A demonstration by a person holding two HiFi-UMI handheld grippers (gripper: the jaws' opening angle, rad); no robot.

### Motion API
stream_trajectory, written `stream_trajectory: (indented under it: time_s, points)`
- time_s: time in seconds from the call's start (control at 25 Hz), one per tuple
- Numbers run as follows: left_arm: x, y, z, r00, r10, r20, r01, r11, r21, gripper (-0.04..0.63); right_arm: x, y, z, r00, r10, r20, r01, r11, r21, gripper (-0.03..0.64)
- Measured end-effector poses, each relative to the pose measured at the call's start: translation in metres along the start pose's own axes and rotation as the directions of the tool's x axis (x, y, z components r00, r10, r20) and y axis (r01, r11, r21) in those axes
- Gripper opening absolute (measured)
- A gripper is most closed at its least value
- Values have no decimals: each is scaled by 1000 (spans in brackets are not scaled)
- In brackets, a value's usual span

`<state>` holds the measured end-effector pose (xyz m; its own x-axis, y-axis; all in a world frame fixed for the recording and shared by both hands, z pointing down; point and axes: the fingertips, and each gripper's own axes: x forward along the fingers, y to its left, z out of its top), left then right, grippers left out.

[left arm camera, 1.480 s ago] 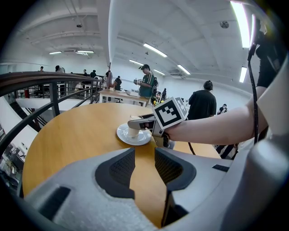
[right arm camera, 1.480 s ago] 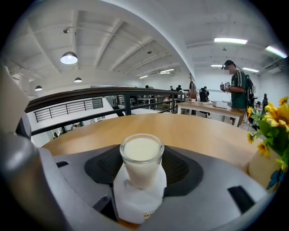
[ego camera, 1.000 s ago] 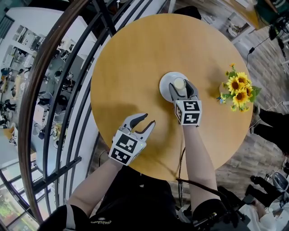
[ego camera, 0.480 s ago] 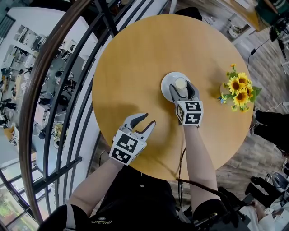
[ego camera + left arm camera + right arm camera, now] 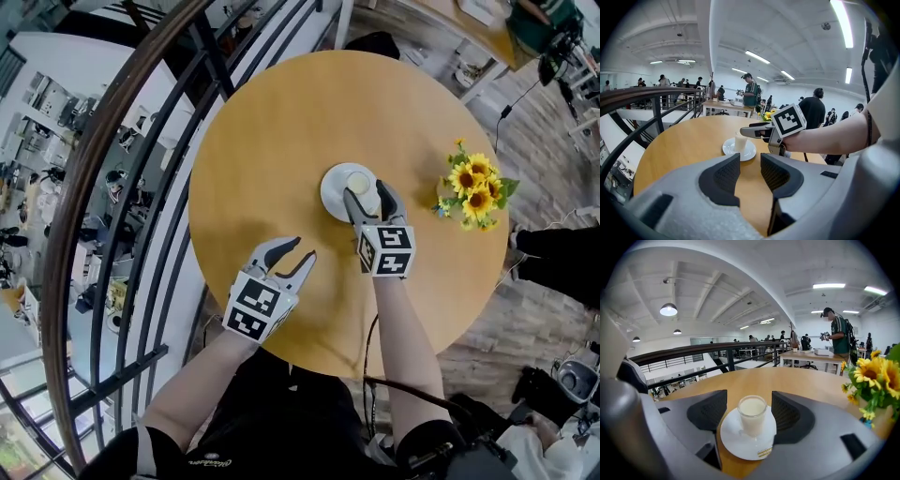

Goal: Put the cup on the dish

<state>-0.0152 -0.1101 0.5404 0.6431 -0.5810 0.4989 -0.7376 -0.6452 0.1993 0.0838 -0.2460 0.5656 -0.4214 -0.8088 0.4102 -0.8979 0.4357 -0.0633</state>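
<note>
A glass cup (image 5: 359, 181) full of white liquid stands upright on a white dish (image 5: 330, 193) near the middle of the round wooden table (image 5: 262, 131). My right gripper (image 5: 368, 195) is open around the cup, one jaw on each side. In the right gripper view the cup (image 5: 752, 414) stands on the dish (image 5: 740, 446) between the dark pads (image 5: 708, 414), with a gap on each side. My left gripper (image 5: 303, 250) rests open and empty near the table's front edge. The left gripper view shows the cup (image 5: 740, 142), the dish (image 5: 749, 153) and the right gripper (image 5: 749, 132) beyond its own pads (image 5: 726, 176).
A bunch of sunflowers (image 5: 473, 195) stands at the table's right edge, close to the right gripper's side (image 5: 874, 380). A dark curved railing (image 5: 141, 187) runs along the left of the table. People stand at desks in the background.
The right gripper's jaws have spread a little wider around the cup and the gripper has drawn back slightly. The cup stays on the dish. The left gripper has not moved.
</note>
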Motion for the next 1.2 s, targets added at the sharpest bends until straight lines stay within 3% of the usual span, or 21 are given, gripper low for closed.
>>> stream_trajectory:
  time_s: [0.28, 0.64, 1.0, 1.2]
  points:
    - [-13, -13, 51, 997, -16, 81, 11, 999, 53, 141, -53, 11, 68, 991, -8, 130, 9, 1000, -9, 271]
    - [-32, -43, 118, 977, -58, 206, 32, 991, 130, 141, -145, 27, 137, 961, -42, 273, 53, 998, -34, 110]
    - [-61, -84, 173, 941, -117, 317, 54, 978, 203, 141, -227, 41, 158, 936, -77, 343, 98, 994, -43, 87]
    - [-71, -99, 181, 935, -139, 327, 65, 972, 227, 141, -252, 45, 156, 930, -99, 355, 112, 994, -15, 84]
